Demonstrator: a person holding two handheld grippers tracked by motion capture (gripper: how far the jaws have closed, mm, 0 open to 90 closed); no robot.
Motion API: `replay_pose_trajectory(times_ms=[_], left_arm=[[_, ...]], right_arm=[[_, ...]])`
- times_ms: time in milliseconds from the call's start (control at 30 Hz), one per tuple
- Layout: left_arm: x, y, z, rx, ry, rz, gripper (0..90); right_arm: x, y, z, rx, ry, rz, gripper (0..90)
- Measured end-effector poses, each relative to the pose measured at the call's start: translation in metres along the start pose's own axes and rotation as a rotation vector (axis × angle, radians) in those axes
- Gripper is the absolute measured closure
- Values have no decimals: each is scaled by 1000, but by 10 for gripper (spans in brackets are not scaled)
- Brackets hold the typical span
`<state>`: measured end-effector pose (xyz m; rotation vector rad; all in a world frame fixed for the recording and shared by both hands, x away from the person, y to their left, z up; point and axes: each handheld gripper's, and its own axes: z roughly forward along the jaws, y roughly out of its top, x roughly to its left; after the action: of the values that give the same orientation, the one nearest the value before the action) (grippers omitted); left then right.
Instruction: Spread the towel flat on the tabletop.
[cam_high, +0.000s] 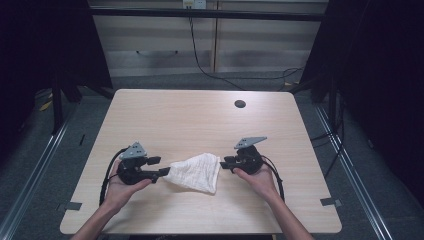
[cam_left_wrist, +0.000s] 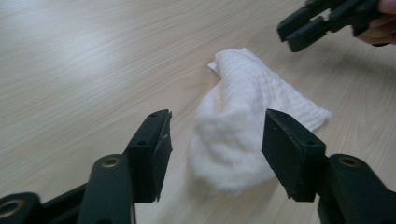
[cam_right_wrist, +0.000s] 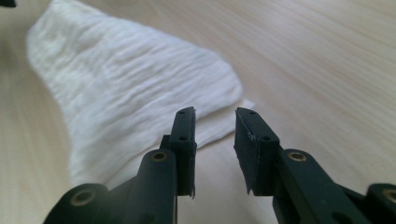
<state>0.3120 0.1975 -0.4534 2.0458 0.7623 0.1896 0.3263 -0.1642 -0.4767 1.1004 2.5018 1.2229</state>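
Both jaws stand released: left gripper (cam_high: 159, 167) and right gripper (cam_high: 226, 162) flank the white cloth (cam_high: 194, 172) near the bench's (cam_high: 200, 115) front edge; pinch opposite corners squarely.

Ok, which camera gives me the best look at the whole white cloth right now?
The high view: the white cloth lies whole on the table, every edge visible between both grippers. The left gripper view shows it bunched and foreshortened beyond its open jaws. The right gripper view shows it close up, its near edge behind the jaws.
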Motion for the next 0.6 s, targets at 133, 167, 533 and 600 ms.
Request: replay_pose_trajectory(times_ms=[133,167,533,600], left_arm=[[-2,-7,17,48,-9,13,492],[-2,-9,20,65,0,28,528],[3,-22,32,150,39,52,668],[3,-23,33,154,37,52,665]], right_arm=[[-15,1,19,-9,-10,27,705],[-16,1,23,-3,-14,18,704],[-17,3,45,4,-17,9,700],[-16,2,46,2,-14,5,702]])
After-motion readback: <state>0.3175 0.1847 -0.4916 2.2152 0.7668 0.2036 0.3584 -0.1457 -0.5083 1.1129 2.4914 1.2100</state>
